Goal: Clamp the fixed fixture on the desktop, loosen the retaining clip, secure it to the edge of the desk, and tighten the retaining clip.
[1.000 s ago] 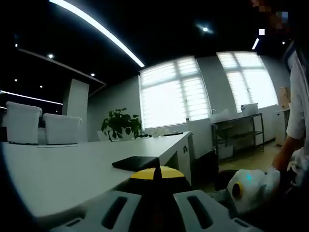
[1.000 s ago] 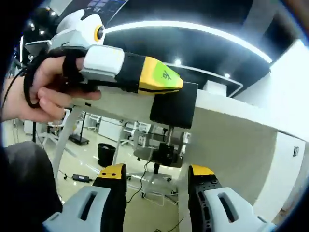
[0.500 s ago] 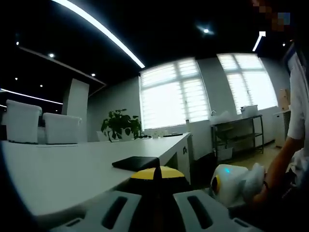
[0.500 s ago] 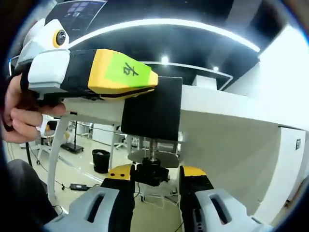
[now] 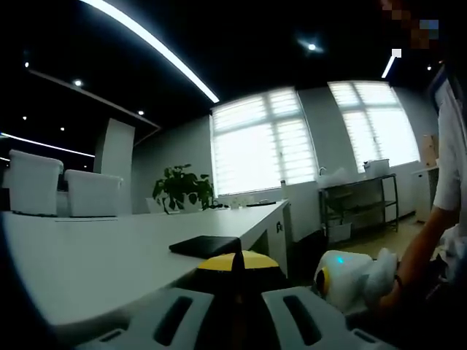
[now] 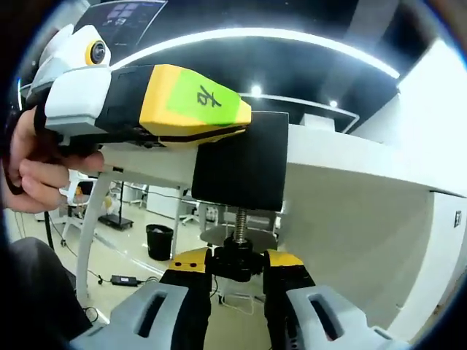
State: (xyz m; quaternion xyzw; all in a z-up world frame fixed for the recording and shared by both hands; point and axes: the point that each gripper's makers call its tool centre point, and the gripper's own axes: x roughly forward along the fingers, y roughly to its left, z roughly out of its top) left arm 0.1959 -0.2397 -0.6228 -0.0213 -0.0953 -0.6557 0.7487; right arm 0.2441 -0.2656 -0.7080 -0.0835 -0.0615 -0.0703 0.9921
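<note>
Ahead of both tools runs the white desk [image 5: 87, 255], its long top reaching away from the left gripper [image 5: 235, 266] and its edge crossing above the right gripper [image 6: 237, 264]. The black fixture [image 6: 239, 169] is hooked over that edge, plate on top and threaded screw [image 6: 239, 222] hanging below, so the desk edge sits inside its throat; this looks like the securing stage.

Left gripper: jaws pressed together on the fixture's top plate, yellow tips meeting at the middle of its own view. Seen from the right gripper view it comes in from the left, gripped by a hand [image 6: 36, 175], and lies flat along the desktop. Judged purpose: pinning the fixture in place while the screw is worked.

Right gripper: below the desk, yellow tips closed in on the black knob [image 6: 235, 264] at the screw's foot, touching it on both sides. A round pressure disc [image 6: 237, 237] sits just above the knob, under the desk's underside; whether it touches I cannot tell. Judged purpose: turning the knob to tighten.

Beyond the left tips, a flat black object [image 5: 206, 246] lies on the desktop.

Containers: a black bin [image 6: 159, 241] on the floor beyond the right gripper; contents not visible.
</note>
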